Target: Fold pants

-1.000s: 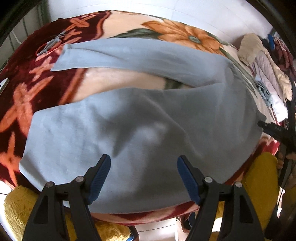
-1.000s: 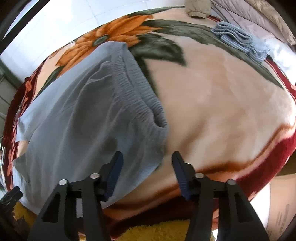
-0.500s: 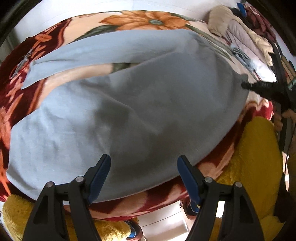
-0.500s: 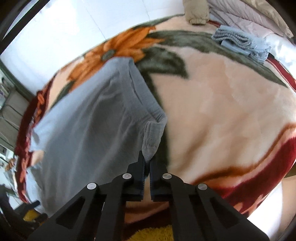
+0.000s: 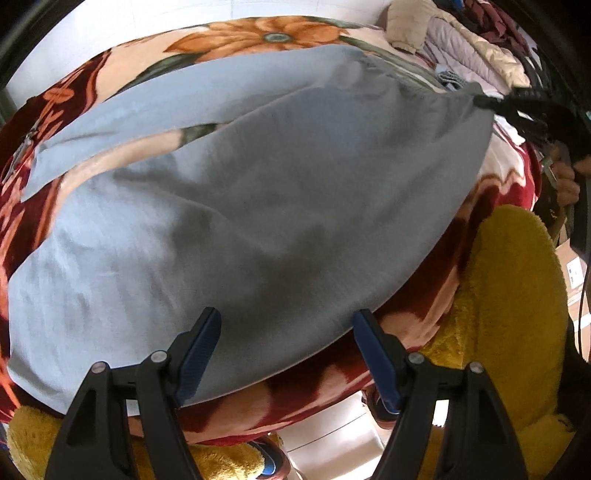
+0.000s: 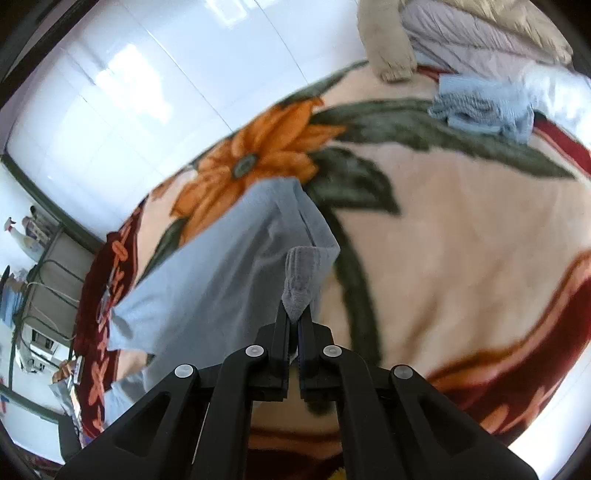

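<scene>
Light grey-blue pants (image 5: 258, 206) lie spread on a floral blanket (image 5: 258, 35), legs running to the left. My left gripper (image 5: 286, 350) is open above the near hem edge of the near leg and holds nothing. My right gripper (image 6: 294, 325) is shut on the waistband corner (image 6: 301, 280) of the pants (image 6: 221, 280) and lifts it off the blanket (image 6: 461, 258). The right gripper also shows in the left wrist view (image 5: 517, 107) at the far right, holding the raised waist corner.
A folded blue cloth (image 6: 484, 107) and a pile of clothes (image 6: 480, 33) lie at the far right of the bed. A yellow fluffy cover (image 5: 517, 295) hangs at the near bed edge. A white tiled wall (image 6: 147, 74) stands behind the bed.
My right gripper shut on the waistband corner and raised it, pulling the waist up and toward the far leg. My left gripper stayed open and shifted slightly along the near leg.
</scene>
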